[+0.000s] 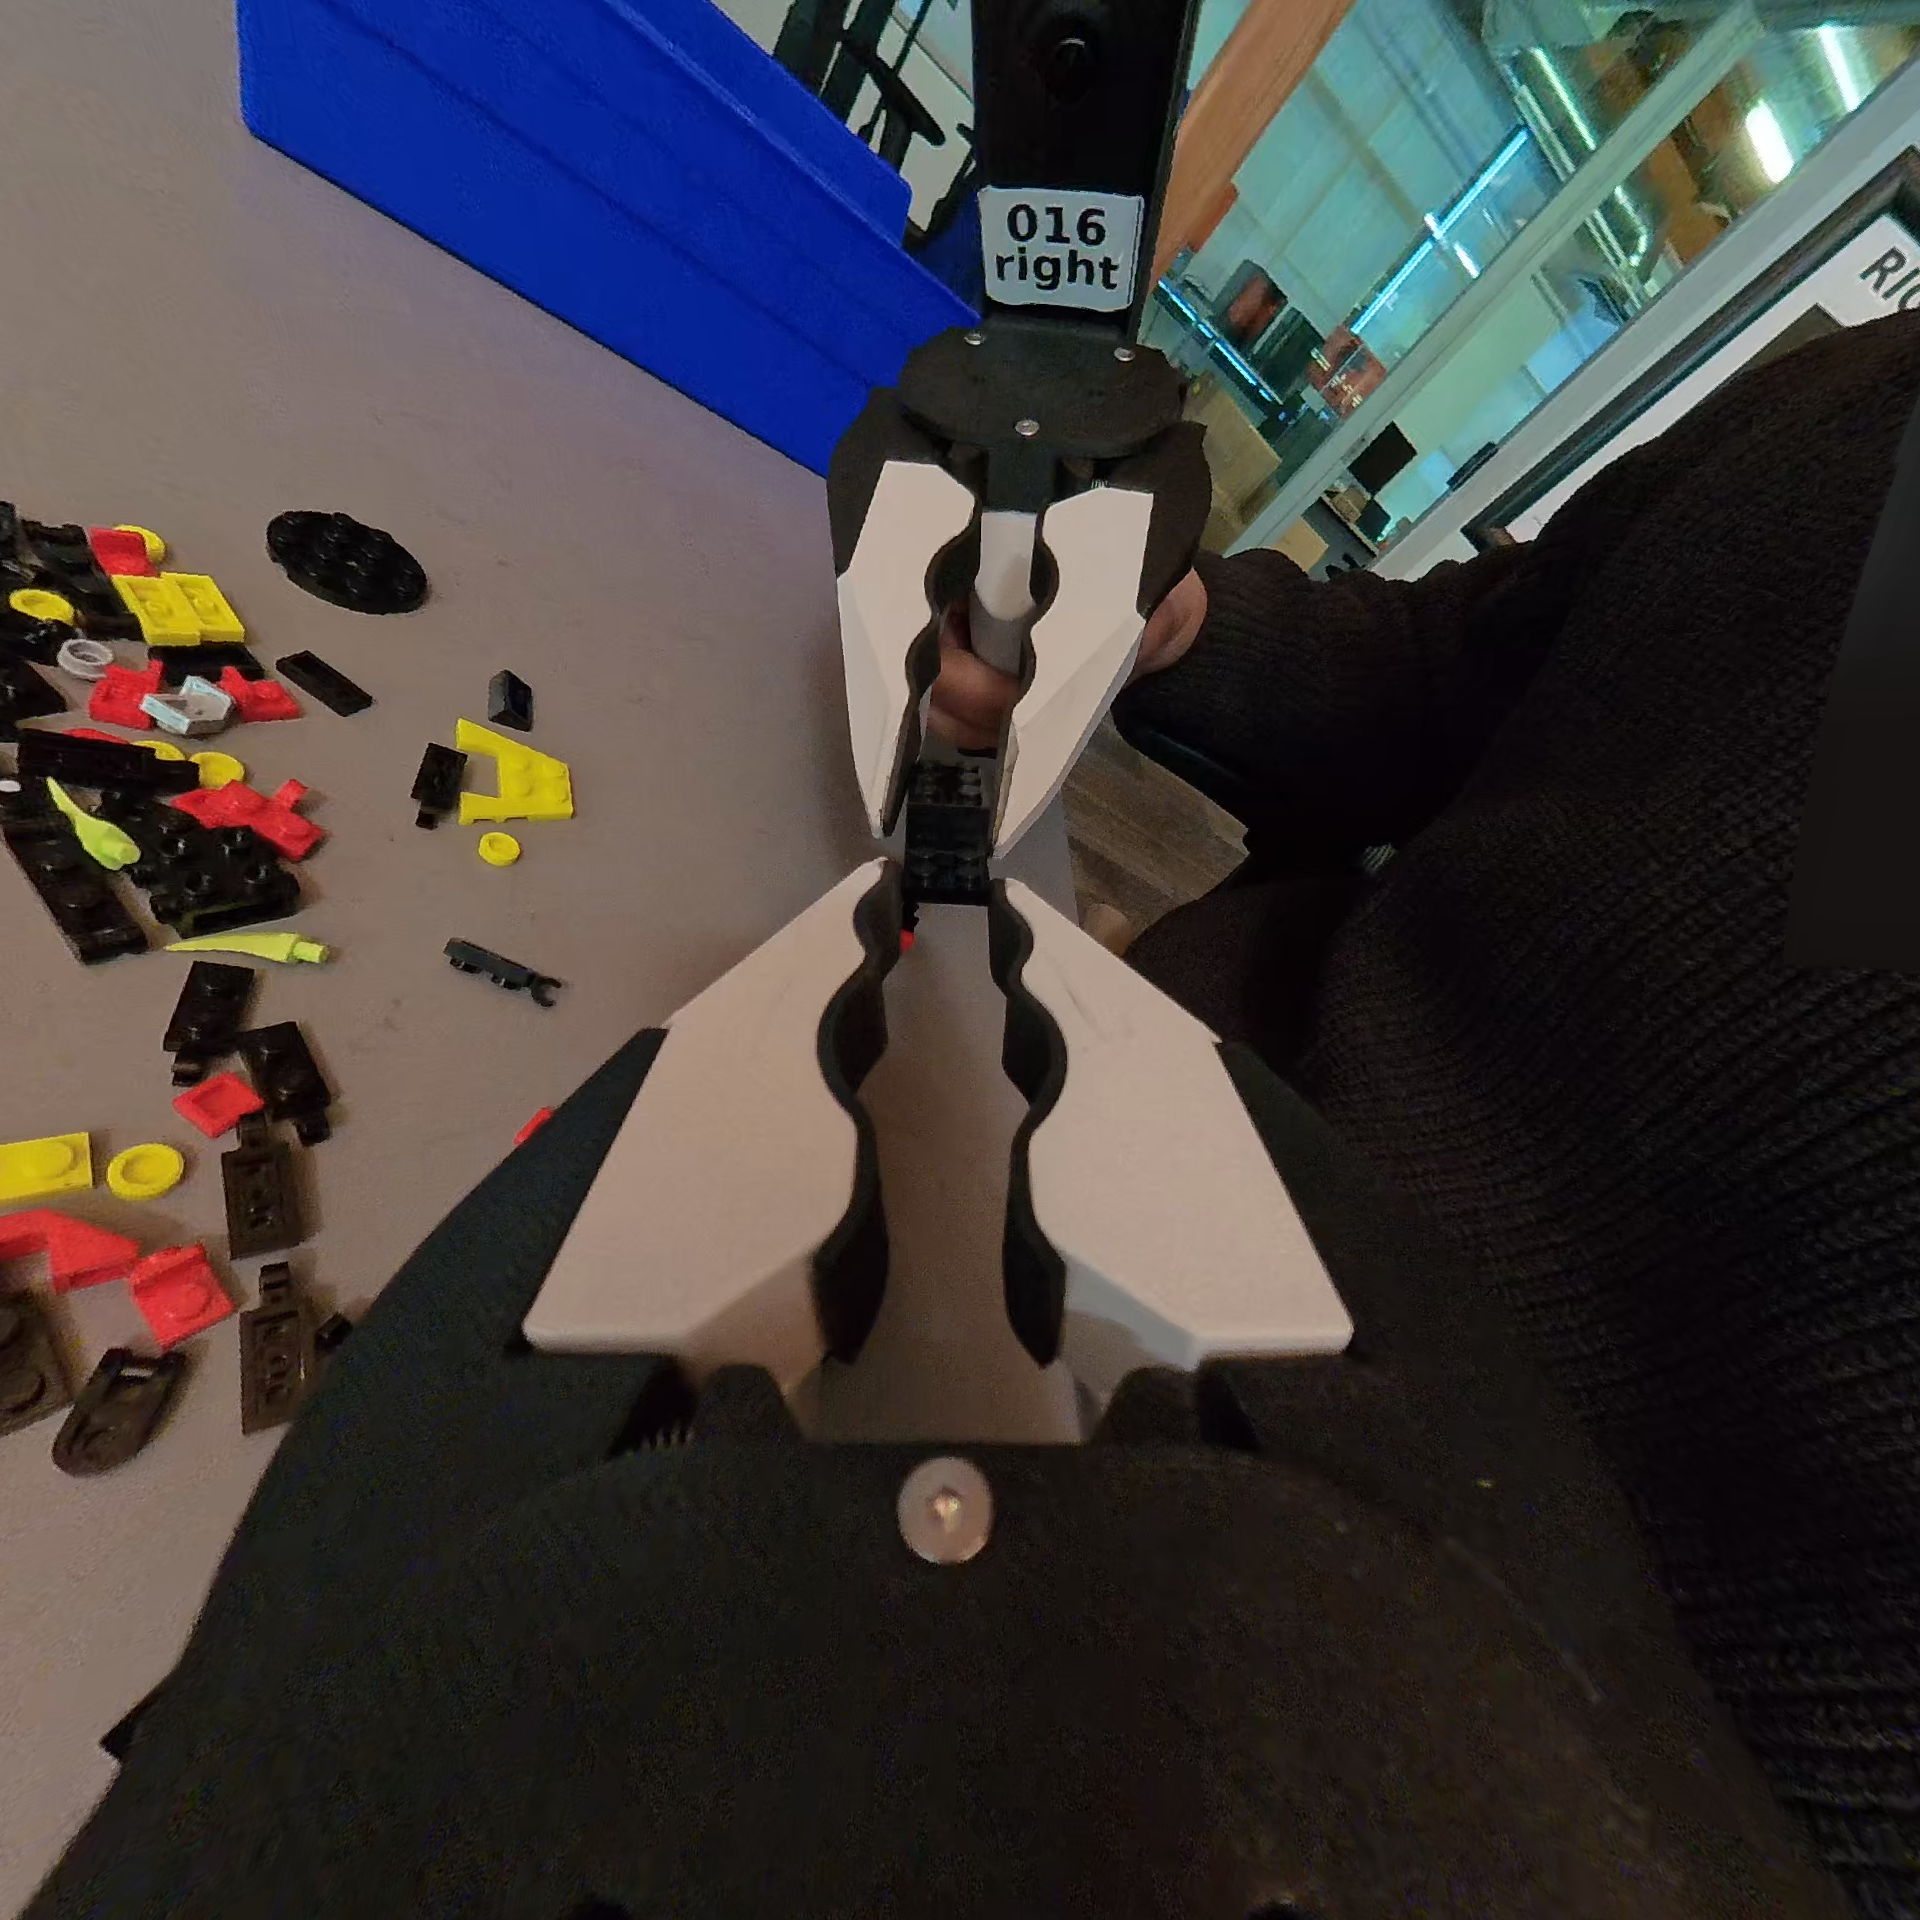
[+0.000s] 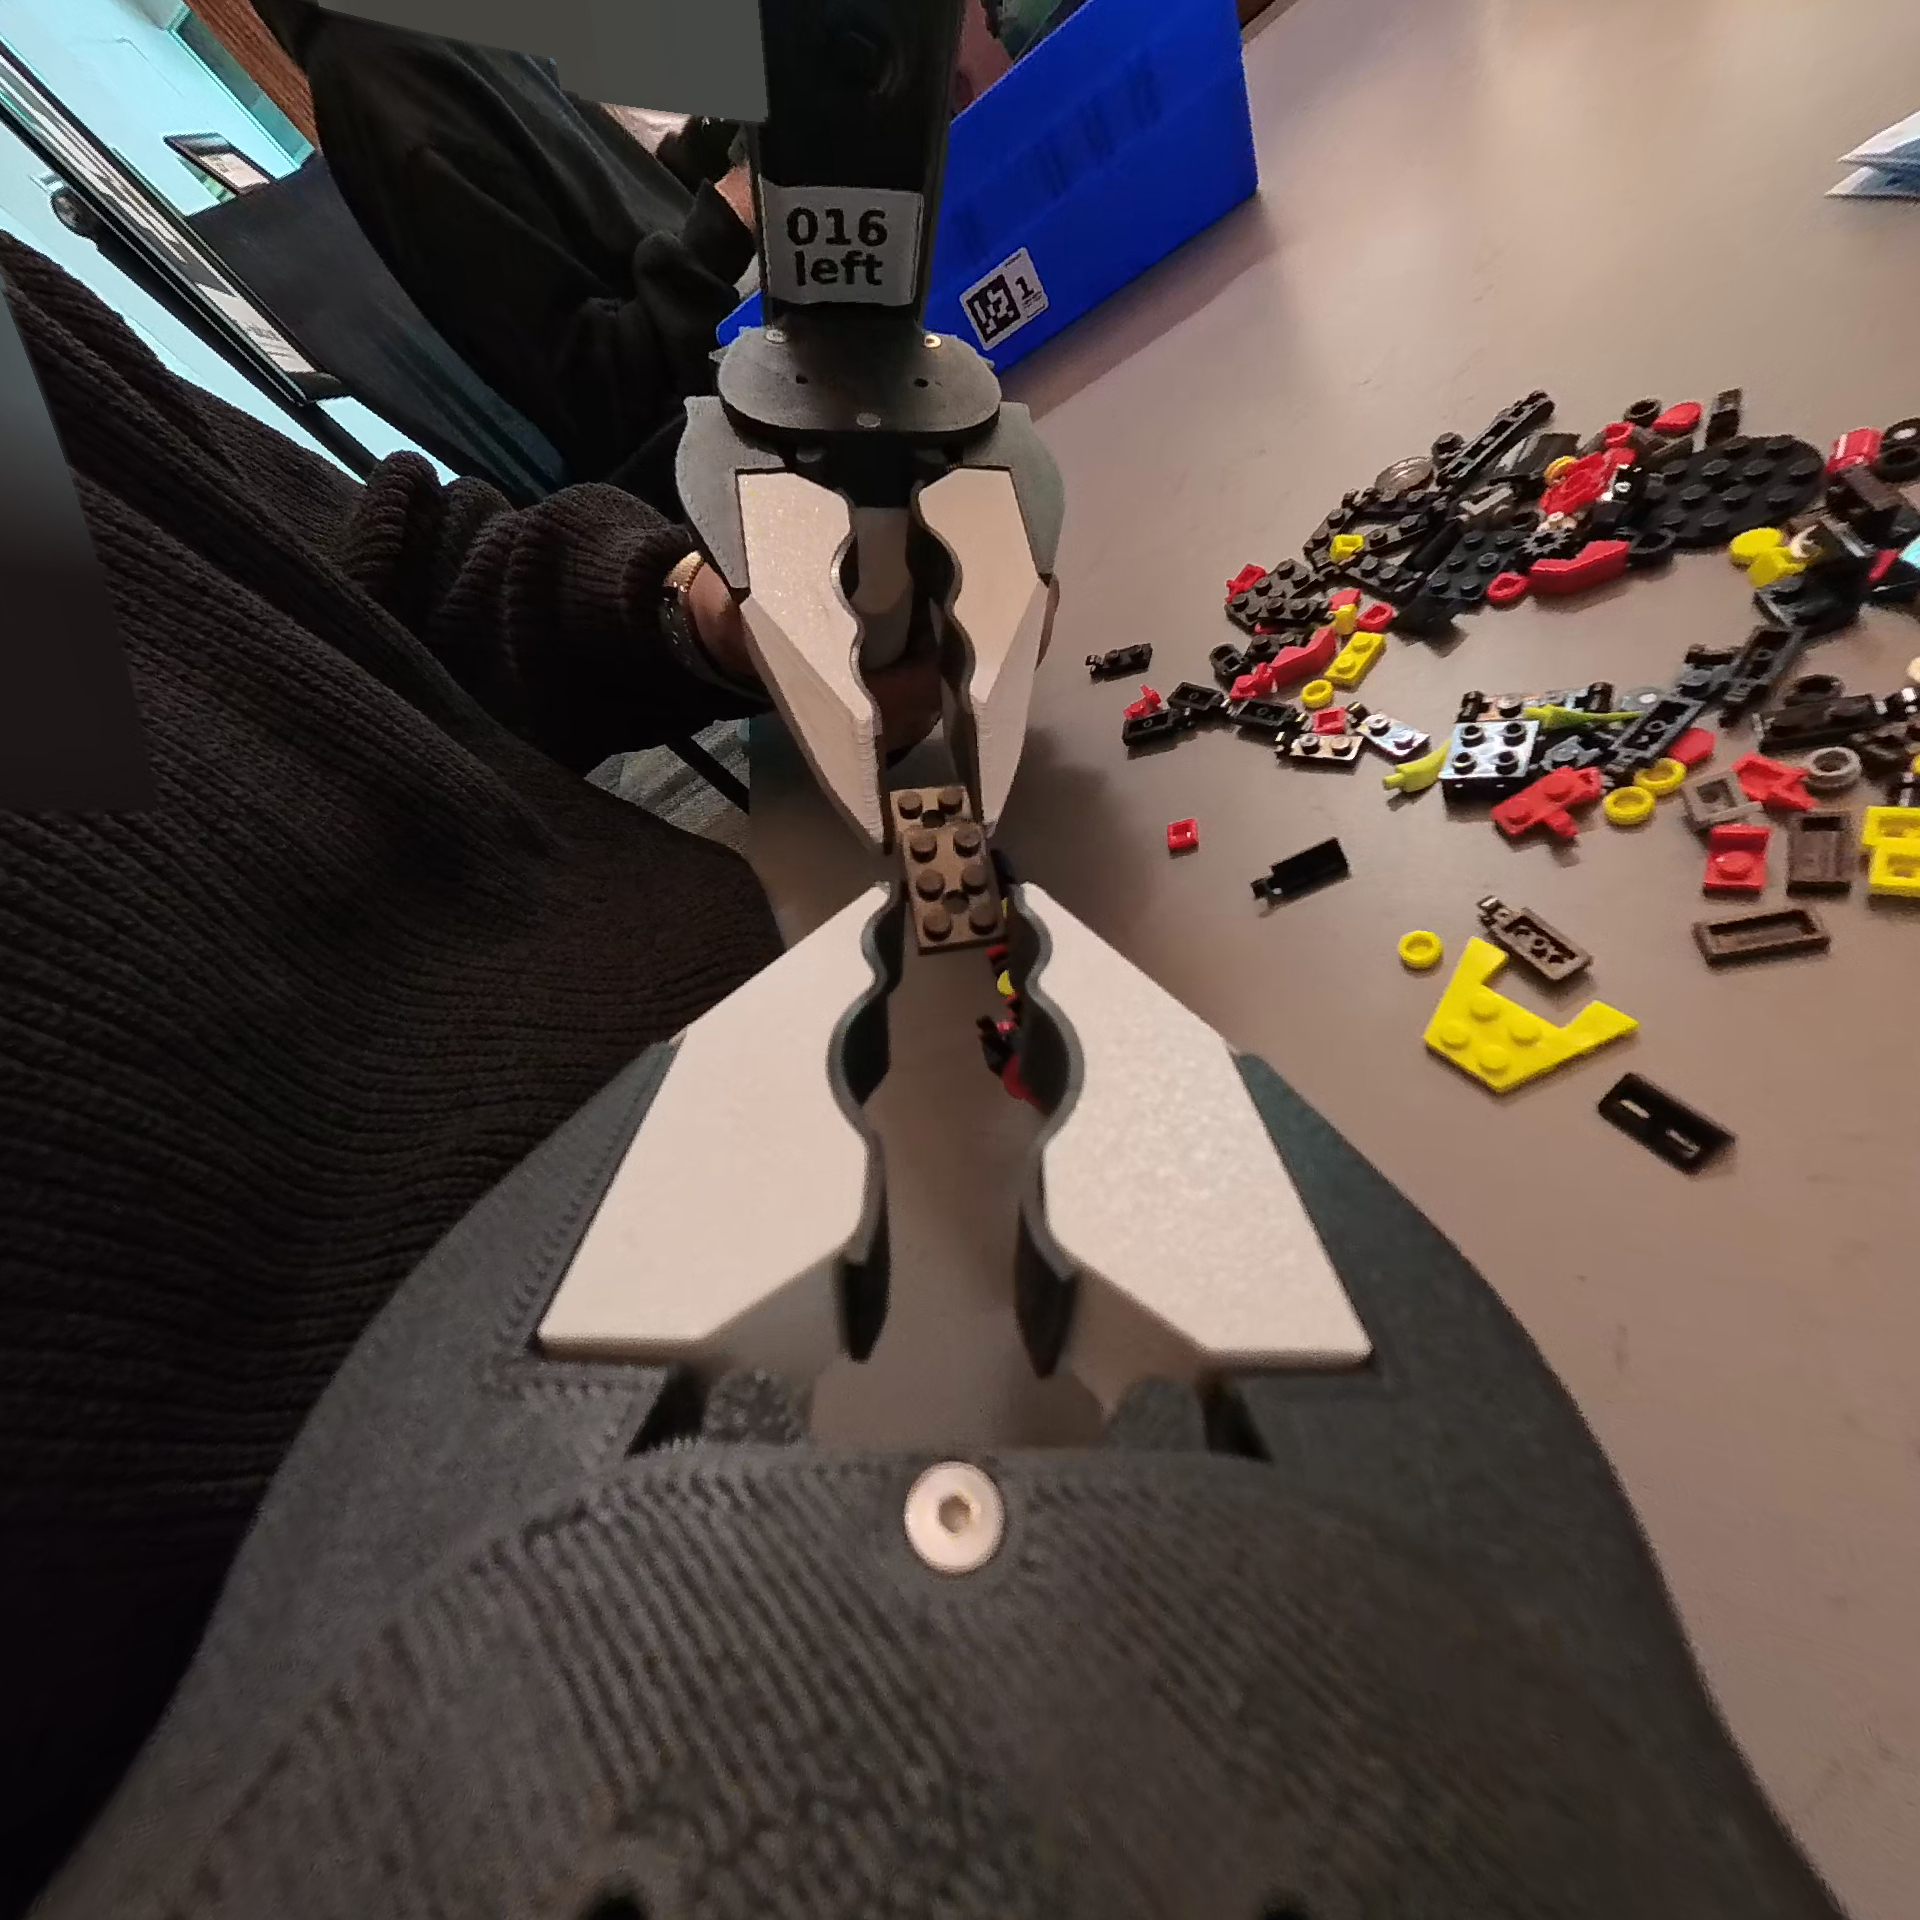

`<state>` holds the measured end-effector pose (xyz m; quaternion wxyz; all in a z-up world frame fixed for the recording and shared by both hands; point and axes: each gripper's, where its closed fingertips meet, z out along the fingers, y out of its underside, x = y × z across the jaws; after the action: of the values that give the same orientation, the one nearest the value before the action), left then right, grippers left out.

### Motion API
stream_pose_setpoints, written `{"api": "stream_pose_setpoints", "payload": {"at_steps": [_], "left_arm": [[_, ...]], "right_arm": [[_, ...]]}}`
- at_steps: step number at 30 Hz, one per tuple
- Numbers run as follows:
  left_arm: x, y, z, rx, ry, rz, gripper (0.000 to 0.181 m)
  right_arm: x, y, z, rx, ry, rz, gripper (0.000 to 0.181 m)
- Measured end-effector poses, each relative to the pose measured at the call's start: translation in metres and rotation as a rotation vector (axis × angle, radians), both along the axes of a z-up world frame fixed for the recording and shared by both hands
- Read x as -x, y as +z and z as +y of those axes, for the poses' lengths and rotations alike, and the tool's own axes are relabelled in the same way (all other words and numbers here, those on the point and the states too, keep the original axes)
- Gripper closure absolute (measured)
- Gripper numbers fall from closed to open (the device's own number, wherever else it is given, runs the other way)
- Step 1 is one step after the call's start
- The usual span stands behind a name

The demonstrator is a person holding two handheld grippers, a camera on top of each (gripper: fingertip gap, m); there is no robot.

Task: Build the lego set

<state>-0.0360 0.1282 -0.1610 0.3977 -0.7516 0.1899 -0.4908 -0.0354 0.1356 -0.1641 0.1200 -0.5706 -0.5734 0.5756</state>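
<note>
The left gripper [image 1: 940, 888] and right gripper [image 2: 951, 904], each bearing a white printed label, pinch opposite ends of one black studded plate assembly [image 2: 951, 883] above the table edge [image 2: 1091, 935]. A blue bin [image 2: 1101, 177] carries a square coded tag.

Two handheld grippers point tip to tip, held above the bench edge. The left gripper [image 1: 943, 891] has its white fingers [image 1: 727, 1122] drawn in narrowly, clamping a small black piece. The right gripper [image 2: 951, 909] faces it, fingers [image 2: 1143, 1174] likewise narrowed on the adjoining black piece. Behind each, a hand [image 1: 1169, 623] in a dark knitted sleeve [image 1: 1507, 727] grasps the handle.
</note>
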Motion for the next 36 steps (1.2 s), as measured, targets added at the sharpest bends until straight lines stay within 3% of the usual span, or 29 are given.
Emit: {"api": "stream_pose_setpoints", "payload": {"at_steps": [8,14,20,25,36], "left_arm": [[0.000,-0.007,0.000,0.024,0.004,0.026,0.164],[0.003,-0.011,0.002,0.047,0.014,0.030,0.163],[0.004,-0.011,0.002,0.057,0.011,0.021,0.163],[0.006,-0.012,0.002,0.058,0.012,0.024,0.163],[0.008,-0.011,0.001,0.060,0.011,0.019,0.163]], "right_arm": [[-0.002,0.000,0.002,-0.018,0.001,-0.003,0.166],[-0.010,-0.008,0.028,-0.142,-0.064,-0.038,0.166],[-0.033,-0.046,0.064,-0.501,-0.065,-0.187,0.166],[-0.037,-0.060,0.062,-0.689,0.011,-0.214,0.166],[-0.036,-0.062,0.059,-0.707,0.026,-0.187,0.157]]}}
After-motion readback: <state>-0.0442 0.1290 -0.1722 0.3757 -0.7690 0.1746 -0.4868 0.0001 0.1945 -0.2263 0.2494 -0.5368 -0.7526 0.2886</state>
